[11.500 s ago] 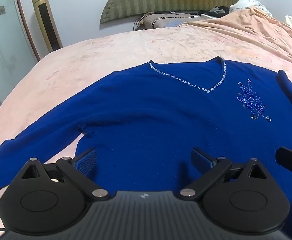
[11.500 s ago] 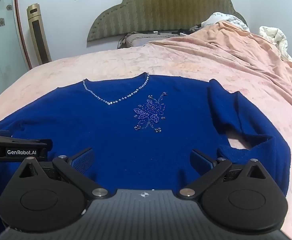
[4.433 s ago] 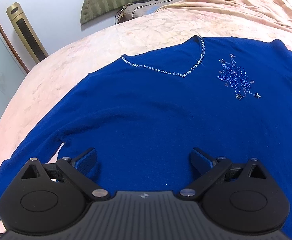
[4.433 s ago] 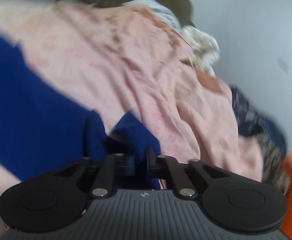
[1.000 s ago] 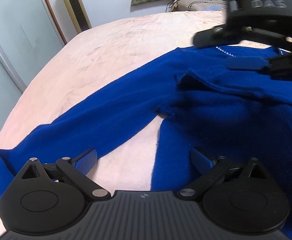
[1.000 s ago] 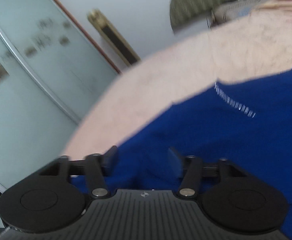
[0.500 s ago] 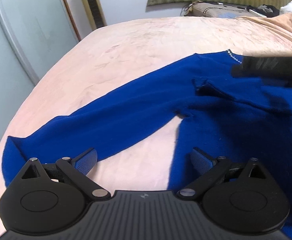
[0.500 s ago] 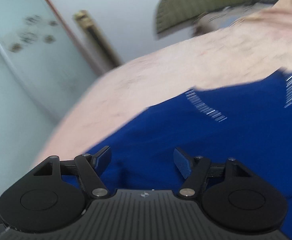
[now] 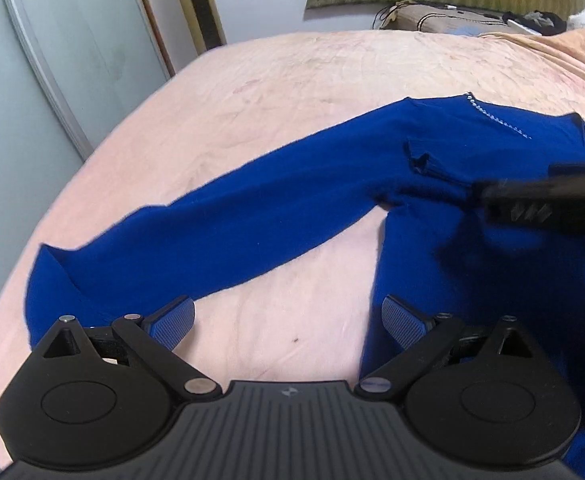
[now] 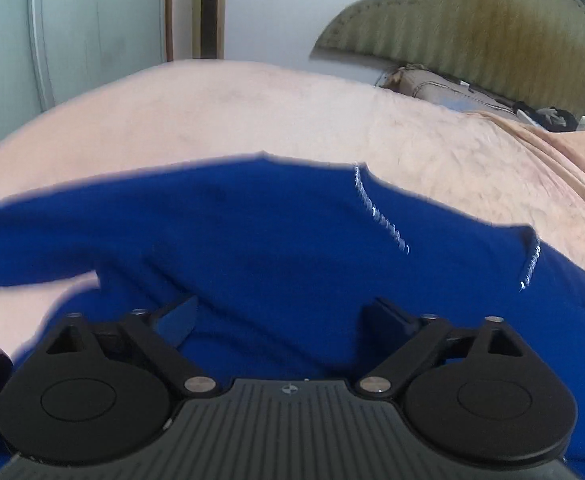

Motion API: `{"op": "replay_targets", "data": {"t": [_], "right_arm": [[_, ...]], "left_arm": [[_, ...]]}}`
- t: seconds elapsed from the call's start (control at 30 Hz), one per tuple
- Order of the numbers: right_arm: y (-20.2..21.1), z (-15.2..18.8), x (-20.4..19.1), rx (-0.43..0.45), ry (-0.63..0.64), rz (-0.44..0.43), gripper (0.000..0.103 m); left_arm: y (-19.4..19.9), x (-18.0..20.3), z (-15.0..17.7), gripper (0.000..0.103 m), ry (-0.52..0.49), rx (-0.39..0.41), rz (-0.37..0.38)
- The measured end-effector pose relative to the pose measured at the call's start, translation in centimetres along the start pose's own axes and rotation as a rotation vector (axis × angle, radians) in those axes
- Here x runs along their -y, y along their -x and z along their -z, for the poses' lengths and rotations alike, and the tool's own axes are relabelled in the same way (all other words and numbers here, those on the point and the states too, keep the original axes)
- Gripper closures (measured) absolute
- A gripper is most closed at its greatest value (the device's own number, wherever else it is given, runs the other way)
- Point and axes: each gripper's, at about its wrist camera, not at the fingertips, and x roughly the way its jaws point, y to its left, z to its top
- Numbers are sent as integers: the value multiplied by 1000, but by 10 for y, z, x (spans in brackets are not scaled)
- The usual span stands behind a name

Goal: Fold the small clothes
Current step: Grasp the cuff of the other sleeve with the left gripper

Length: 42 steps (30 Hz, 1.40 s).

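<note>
Blue sweater (image 9: 472,168) lies flat on the bed (image 9: 292,80) — its long sleeve (image 9: 212,224) runs out left toward your left tool (image 9: 288,320), spread, empty, nearer the cuff. Right tool (image 10: 280,320) is opening over the body, nothing pinched.

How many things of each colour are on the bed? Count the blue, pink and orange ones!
Blue: 1, the sweater
Pink: 1, the bedspread
Orange: 1, the blanket
Total: 3
</note>
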Motion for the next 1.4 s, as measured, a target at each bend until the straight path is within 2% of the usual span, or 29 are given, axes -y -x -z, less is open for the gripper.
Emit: {"op": "replay_targets", "data": {"t": [0.13, 0.23, 0.3, 0.37, 0.5, 0.57, 0.6, 0.73, 0.8, 0.87, 0.97, 1.07, 1.2, 1.27, 1.33, 1.4], "right_arm": [[49, 10, 9, 126, -141, -92, 4], [69, 22, 5, 167, -138, -142, 1], [62, 26, 1, 162, -119, -152, 1], [61, 34, -1, 162, -115, -163, 1], [52, 39, -3, 146, -132, -197, 1], [50, 40, -1, 149, -146, -200, 1], [47, 40, 2, 149, -161, -203, 1], [37, 43, 13, 140, -240, -213, 1], [31, 44, 17, 132, -268, -221, 1], [29, 44, 18, 133, -276, -225, 1], [27, 44, 17, 132, -271, -229, 1], [26, 44, 17, 131, -269, -231, 0], [26, 45, 19, 130, -279, -238, 0], [25, 45, 20, 131, -288, -242, 0], [25, 45, 22, 130, -296, -245, 0], [24, 46, 22, 132, -301, -248, 0]], "left_arm": [[9, -9, 6, 2, -31, 56, -58], [2, -34, 5, 2, -10, 52, -149], [-7, -56, 5, 2, 19, 62, -260], [-22, -77, 5, 2, 26, 33, -399], [-46, -133, 12, 2, 72, -25, -601], [-48, -171, 16, 1, 140, -55, -682], [-45, -191, 18, 1, 185, -71, -704], [-22, -257, 21, 2, 406, -98, -709], [-11, -271, 18, 2, 437, -81, -746], [-1, -275, 15, 2, 442, -69, -704], [10, -275, 16, 2, 472, -59, -529], [13, -269, 20, 2, 523, -77, -385], [1, -255, 35, 2, 696, -153, -111], [-10, -261, 44, 3, 823, -152, -1], [-20, -267, 55, 3, 938, -121, 74], [-26, -272, 65, 3, 1040, -62, 113]]}}
